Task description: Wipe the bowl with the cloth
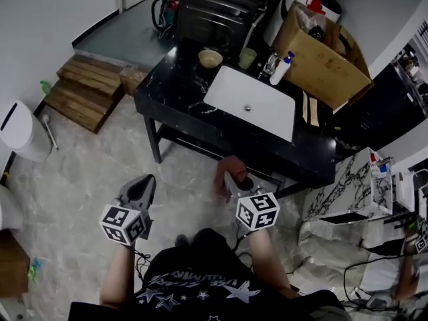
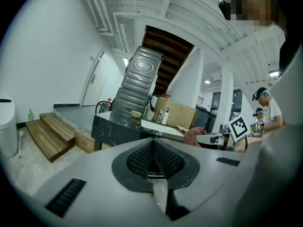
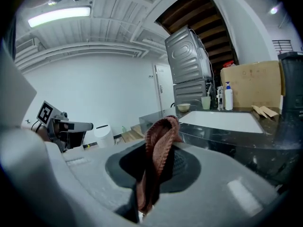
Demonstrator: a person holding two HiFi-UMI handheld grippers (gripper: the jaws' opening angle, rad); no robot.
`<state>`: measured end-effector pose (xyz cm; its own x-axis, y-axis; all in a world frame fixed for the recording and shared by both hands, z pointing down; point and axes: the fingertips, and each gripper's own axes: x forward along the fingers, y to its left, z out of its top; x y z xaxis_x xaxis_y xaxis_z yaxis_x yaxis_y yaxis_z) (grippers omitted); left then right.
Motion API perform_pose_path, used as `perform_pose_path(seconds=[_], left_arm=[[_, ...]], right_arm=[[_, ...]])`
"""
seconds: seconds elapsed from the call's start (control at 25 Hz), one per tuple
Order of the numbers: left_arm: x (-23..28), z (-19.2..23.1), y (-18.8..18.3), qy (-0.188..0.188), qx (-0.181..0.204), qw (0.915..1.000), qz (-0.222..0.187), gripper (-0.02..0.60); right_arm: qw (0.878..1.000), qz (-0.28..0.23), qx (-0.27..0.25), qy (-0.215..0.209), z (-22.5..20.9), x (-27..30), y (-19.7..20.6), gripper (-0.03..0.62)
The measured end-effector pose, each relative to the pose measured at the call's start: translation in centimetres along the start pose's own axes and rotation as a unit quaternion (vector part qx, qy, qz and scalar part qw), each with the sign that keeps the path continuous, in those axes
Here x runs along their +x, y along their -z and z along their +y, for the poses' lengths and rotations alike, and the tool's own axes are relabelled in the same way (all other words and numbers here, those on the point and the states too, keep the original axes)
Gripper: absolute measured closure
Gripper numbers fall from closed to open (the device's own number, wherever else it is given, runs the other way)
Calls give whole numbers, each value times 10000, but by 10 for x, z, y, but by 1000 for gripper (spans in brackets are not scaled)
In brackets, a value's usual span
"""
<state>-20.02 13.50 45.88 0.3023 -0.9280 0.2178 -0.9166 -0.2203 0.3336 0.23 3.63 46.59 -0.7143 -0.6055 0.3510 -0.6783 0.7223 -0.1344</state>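
Both clenched: the left hand-held gripper (image 1: 143, 183) on nothing, the right hand-held gripper (image 1: 233, 180) on the brown cloth (image 3: 158, 143). Forearms reach forward, short of the desk (image 1: 175, 104).

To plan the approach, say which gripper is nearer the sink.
Right. The right gripper, with the cloth, is just before the sink; the left gripper is farther, off to the left.

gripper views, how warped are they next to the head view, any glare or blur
Left gripper view: heavy fisheye, black corners, straight lines bow. Right gripper view: same bowing, ceiling light blown out, cloth near the lens fairly sharp. Head view: milder warp, even light, no glare on the sink.
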Motion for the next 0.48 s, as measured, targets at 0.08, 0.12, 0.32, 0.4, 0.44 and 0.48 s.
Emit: perform_pose_path(seconds=[0.08, 0.12, 0.32, 0.4, 0.44, 0.48], left_arm=[[10, 4, -2, 76, 69, 9999, 48, 572], [15, 7, -3, 101, 109, 9999, 52, 572], [43, 21, -15, 218, 30, 9998, -21, 572], [55, 27, -21, 169, 54, 9998, -18, 572], [62, 29, -24, 172, 45, 9998, -28, 572], [69, 31, -26, 180, 45, 9998, -30, 572]], right_arm=[[10000, -28, 4, 62, -4, 4, -5, 536], [10000, -37, -8, 90, -6, 6, -7, 536], [9999, -41, -13, 165, -21, 24, -15, 536], [9998, -68, 1, 169, -30, 33, -21, 536], [9998, -94, 11, 170, -36, 39, -25, 536], [9998, -123, 25, 167, -42, 45, -29, 536]])
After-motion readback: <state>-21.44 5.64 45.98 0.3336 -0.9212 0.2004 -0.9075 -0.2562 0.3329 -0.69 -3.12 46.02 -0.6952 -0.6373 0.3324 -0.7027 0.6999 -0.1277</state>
